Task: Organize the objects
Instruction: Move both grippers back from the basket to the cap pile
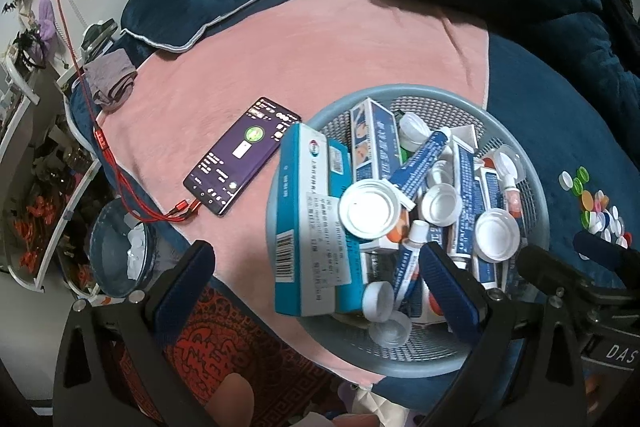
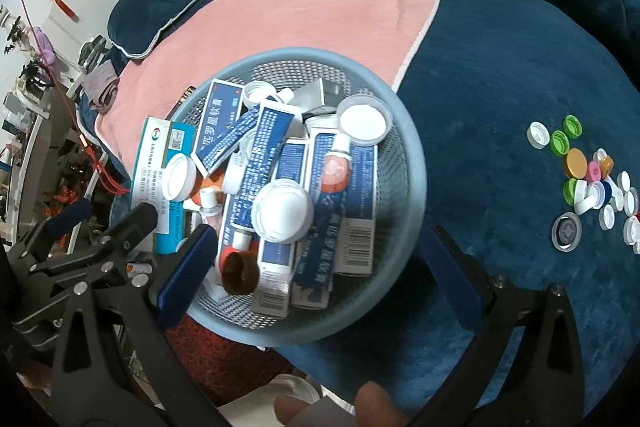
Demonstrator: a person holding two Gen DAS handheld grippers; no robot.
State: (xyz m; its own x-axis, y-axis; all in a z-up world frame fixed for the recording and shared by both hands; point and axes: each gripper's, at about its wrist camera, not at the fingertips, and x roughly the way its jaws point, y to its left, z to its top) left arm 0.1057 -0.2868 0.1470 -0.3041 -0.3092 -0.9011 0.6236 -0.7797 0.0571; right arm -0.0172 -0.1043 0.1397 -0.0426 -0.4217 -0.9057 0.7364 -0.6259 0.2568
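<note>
On the bed, both the left hand-held gripper point(image 1: 316, 279) and the right hand-held gripper point(image 2: 320, 267) hang open over the blue mesh basket point(image 2: 412, 163); its ointment tubes point(image 1: 420, 155) look light, soft, best pinched mid-body.

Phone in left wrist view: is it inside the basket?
No. The phone lies flat on the pink blanket to the left of the basket, with a red cable plugged into it.

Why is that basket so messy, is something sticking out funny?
Yes. The blue basket is heaped with ointment boxes, tubes and white lids lying every which way, and one big teal box leans over its left rim. Loose bottle caps lie scattered on the dark blue blanket to the right.
</note>
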